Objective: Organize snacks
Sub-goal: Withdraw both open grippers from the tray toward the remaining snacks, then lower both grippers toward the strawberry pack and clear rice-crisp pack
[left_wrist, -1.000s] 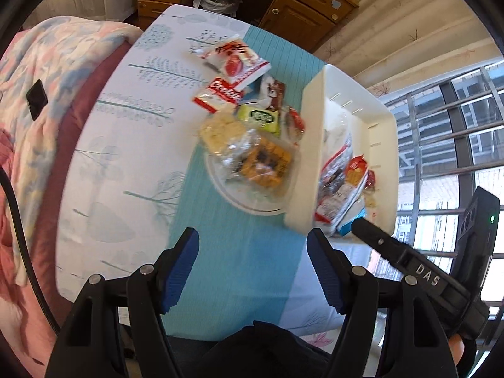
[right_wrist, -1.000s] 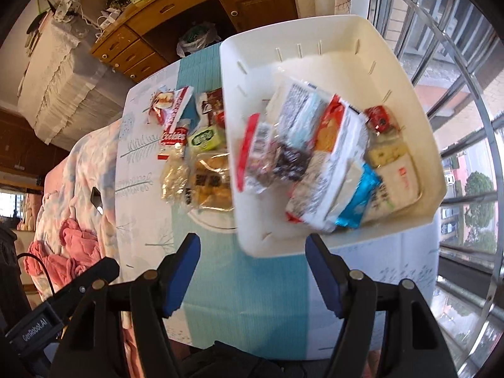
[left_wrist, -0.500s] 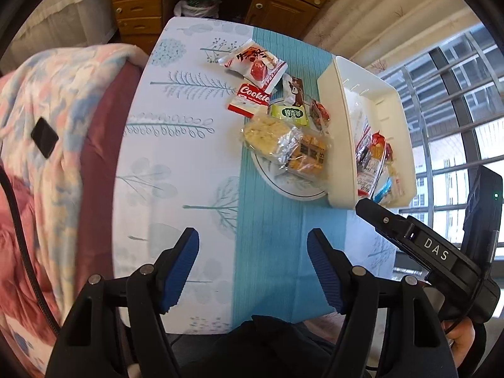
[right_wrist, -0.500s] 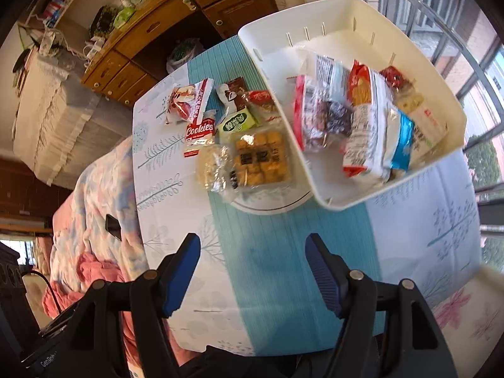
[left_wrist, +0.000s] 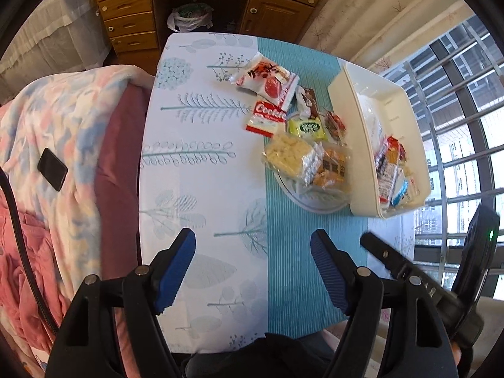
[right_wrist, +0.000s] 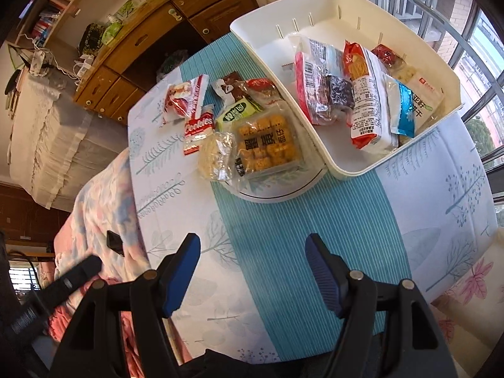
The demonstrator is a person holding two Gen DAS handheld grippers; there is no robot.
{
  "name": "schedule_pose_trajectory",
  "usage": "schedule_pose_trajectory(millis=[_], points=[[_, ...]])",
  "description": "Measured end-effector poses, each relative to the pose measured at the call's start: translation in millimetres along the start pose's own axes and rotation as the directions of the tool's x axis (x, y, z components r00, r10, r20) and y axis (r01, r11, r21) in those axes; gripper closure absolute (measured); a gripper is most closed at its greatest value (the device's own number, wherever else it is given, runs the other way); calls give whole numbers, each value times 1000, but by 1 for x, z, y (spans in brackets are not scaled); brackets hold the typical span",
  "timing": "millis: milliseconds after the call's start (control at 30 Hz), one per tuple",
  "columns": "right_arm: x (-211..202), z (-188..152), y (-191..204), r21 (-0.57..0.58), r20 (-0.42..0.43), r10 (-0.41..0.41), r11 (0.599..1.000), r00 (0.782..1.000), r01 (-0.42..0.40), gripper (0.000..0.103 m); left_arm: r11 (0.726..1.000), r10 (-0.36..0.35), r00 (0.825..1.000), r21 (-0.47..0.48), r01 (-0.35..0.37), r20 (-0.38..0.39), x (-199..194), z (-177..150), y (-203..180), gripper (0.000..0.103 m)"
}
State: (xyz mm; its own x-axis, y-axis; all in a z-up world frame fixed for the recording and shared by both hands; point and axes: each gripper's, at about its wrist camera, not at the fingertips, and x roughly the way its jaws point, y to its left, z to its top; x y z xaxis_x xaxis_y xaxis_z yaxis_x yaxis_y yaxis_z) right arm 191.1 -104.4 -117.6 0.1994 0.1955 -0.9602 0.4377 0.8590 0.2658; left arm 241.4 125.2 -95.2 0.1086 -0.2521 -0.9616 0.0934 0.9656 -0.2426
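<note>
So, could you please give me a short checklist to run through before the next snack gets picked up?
1. Left gripper empty, jaws opening: ok.
2. Right gripper empty, jaws apart: ok.
3. White bin has free floor at its near corner: ok.
4. Loose snacks in plain view, Cookies packet unobstructed: ok.
5. Orange biscuit pack lies flat on the plate: ok.
6. Plate clear of the bin: not ok, its rim runs under the bin.

A cream bin (right_wrist: 362, 170) sits on a tabletop (right_wrist: 434, 195) covered in white cloth printed with pale blue-grey leaves and trees, crossed by a teal striped runner (right_wrist: 283, 239). The cookie packet (right_wrist: 197, 129) is red and white. Gripper pads (left_wrist: 174, 271) are blue.
</note>
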Motion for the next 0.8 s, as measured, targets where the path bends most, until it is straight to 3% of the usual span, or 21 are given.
schedule_pose_trajectory(millis=[367,633,800], points=[[22,19,-2,-39,33,40,998,999,-39,33,998,61,998,3,-61,23,14,70,-13,21],[44,37,25,-231,52,19,973,998,-7,33,993,90,996,70,-91,13,38,134,-29,16],[62,41,51,-431,78,15,902,997,20,33,989,117,993,96,-115,-15,75,170,-34,16]])
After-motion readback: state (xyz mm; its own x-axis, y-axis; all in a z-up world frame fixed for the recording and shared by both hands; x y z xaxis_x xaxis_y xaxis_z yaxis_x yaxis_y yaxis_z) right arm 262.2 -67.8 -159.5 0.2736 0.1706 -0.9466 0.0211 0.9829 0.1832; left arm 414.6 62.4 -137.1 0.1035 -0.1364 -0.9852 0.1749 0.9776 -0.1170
